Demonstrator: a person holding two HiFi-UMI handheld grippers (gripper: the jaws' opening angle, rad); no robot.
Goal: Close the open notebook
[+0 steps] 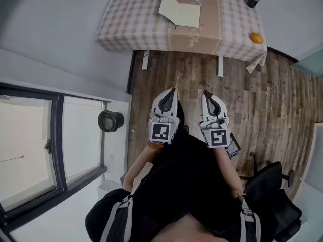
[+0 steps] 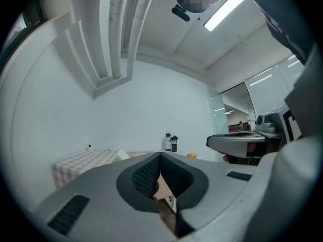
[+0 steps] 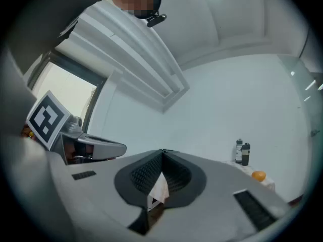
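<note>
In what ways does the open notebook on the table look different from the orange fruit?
The notebook is pale cream and angular, with its pages open; the orange is bright orange and round. The notebook is much the larger of the two. The notebook lies near the middle of the table; the orange sits close to a corner, by the edge. Both rest on the checked table, well apart from each other.
</note>
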